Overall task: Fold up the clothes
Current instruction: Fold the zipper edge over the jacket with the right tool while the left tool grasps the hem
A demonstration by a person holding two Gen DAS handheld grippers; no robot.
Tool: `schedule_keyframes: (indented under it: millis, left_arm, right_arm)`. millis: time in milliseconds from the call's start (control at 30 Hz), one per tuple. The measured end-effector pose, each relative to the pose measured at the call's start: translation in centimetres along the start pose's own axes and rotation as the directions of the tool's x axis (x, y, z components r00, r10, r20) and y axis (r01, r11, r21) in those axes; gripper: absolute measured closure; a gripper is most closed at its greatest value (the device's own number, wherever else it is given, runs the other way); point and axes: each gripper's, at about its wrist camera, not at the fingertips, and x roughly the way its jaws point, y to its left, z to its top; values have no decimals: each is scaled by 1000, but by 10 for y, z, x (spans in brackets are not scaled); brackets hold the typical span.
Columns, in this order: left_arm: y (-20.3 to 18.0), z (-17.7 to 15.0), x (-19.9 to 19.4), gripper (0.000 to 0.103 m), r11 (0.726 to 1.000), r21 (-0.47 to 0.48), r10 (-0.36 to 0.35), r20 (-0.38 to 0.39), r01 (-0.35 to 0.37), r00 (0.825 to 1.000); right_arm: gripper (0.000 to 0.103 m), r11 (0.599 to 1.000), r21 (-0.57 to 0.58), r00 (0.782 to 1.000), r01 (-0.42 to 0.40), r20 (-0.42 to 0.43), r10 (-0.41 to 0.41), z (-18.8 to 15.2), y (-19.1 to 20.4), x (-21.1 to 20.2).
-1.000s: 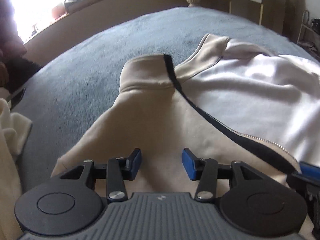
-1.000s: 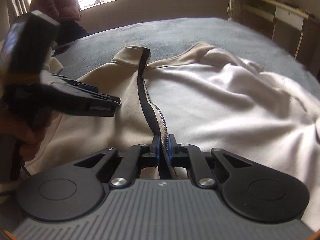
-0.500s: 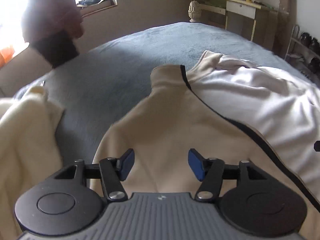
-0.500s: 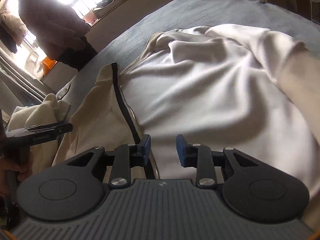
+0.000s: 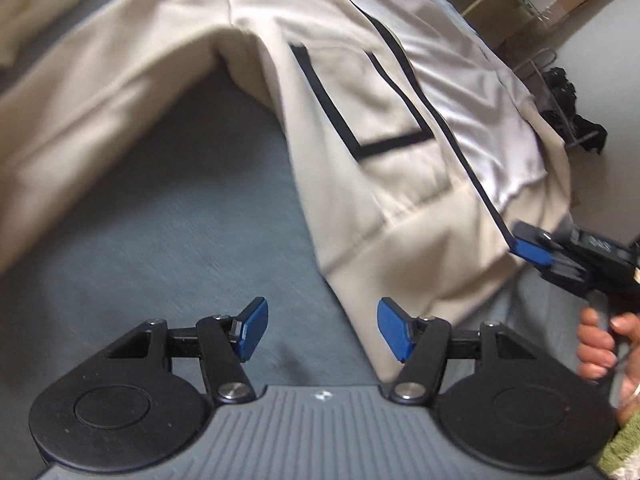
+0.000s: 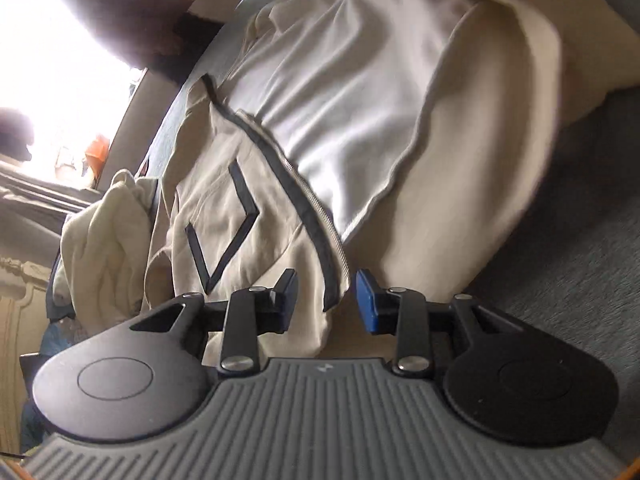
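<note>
Meanwhile, both grippers (left, right) agape beside jacket.

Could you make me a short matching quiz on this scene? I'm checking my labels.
Things:
1. jacket
2. bedcover
3. pocket trim
4. left tongs

Descriptions:
a. grey-blue
b. open, holding nothing
c. black strip
d. beige, unzipped, pale lining showing

Pairs: 1-d, 2-a, 3-c, 4-b
</note>
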Motion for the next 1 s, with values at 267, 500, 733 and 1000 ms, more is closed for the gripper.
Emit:
schedule_keyframes:
  millis: [267,500,733,1000]
  left_arm:
    - [-17,-29,13,41,997,-67,-30,21,32,999]
    - [-18,-36,27,61,988,-153,-23,20,26,1000]
    - [-16,-40,27,64,984,-175,-31,15,33,999]
    - [-18,-35,34,58,981,-186,-49,5,50,999]
  right_arm:
    - [69,1000,-10,1000,19,22,-19,0,8,24]
    - [97,993,-84,995,83,57,-78,-6,13,23]
    - [97,988,-118,994,101,56,-95,-14,7,11]
    - [97,979,-160,992,122,29,-119,-15,8,19]
